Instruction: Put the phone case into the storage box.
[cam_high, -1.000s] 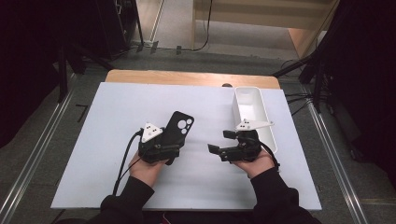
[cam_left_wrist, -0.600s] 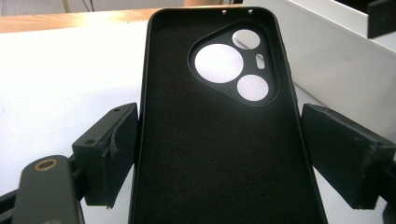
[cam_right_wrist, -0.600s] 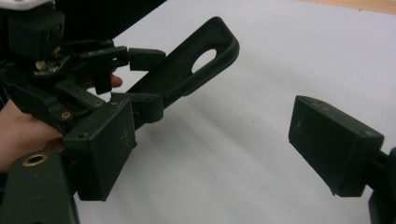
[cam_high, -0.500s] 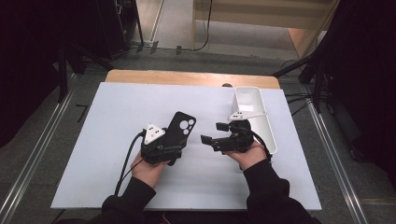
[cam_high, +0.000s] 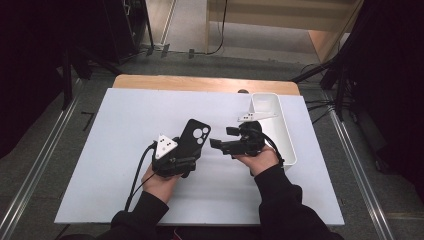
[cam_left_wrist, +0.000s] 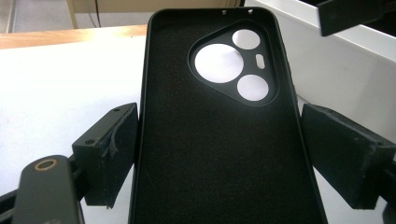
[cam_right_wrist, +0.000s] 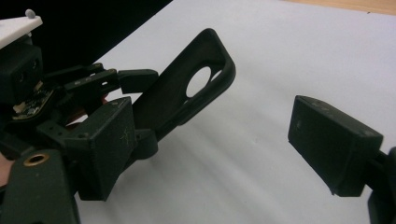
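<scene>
in the high view, the black soft phone case with a three-hole camera cutout (cam_high: 194, 137) is the landmark: it sits over the middle of the white table mat (cam_high: 125, 125), tilted, its camera end pointing away from the person. the left gripper (cam_high: 186, 161) is just on the person's side of the case and grasps its near end, with a grey three-cornered plate on top of it and a black cable trailing back along the sleeve. the right gripper (cam_high: 216, 146) is just to the right of the case, its jaws pointing at the case's right edge, parted and with nothing between them. well to the right of the case stands a long white plastic bin (cam_high: 280, 127) at the mat's edge. beyond the case, a strip of wooden table edge (cam_high: 200, 82) shows past the mat.

in the left gripper view, the case (cam_left_wrist: 224, 140) lies inside-up between the two black jaws, whose pads press on its long sides; the left gripper (cam_left_wrist: 219, 158) is clenched on it. the white bin (cam_left_wrist: 336, 60) rises to the right of the case.

in the right gripper view, the case (cam_right_wrist: 187, 100) slants up off the mat to the left, held at its lower end by the left gripper (cam_right_wrist: 140, 109). the right gripper (cam_right_wrist: 219, 154) is released, jaws wide apart, the case near its left jaw, bare mat between them.
</scene>
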